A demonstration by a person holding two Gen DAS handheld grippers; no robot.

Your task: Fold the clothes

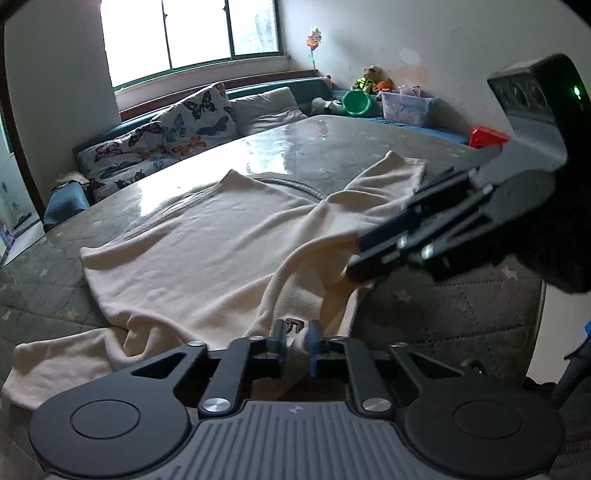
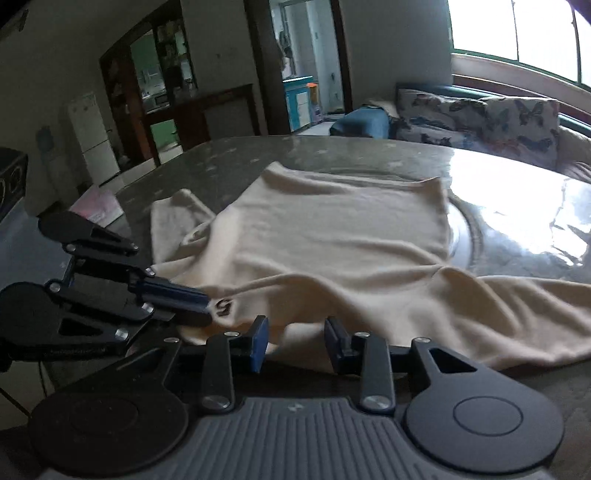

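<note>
Left fingers: the left gripper [image 1: 297, 341] has its black and blue fingers [image 1: 277, 338] pressed almost together. They pinch the near edge of the cream soft cloth top [image 1: 207, 251], right by a small dark mark [image 1: 293, 325] on the cloth. In the right wrist view the same gripper [image 2: 207, 306] comes in from the left side with its tips squeezed on that edge.

Right fingers: the right gripper [image 2: 295, 341] has its fingers [image 2: 260, 341] spread apart. The cream top's [image 2: 332, 251] near edge lies just past them, and the pads do not press on it. In the left wrist view this gripper [image 1: 354, 258] reaches in from the right, with its tips over a raised fold of the top.

Top: it lies spread out on the desk, wrinkled, with one sleeve toward the far right and one sleeve toward the near left in the left wrist view.

Desk: the big grey desk [image 1: 332, 136] has a quilted star cover under a shiny clear sheet.

Behind the desk: a blue sofa with butterfly cushions [image 1: 173, 125] sits under a bright window [image 1: 192, 33].

Far corner: a green plastic bucket [image 1: 356, 102], a clear storage box [image 1: 406, 107] and a toy bear [image 1: 369, 78] sit close together.

Other side of the room: a white fridge [image 2: 92, 136] stands by a dark doorway.
</note>
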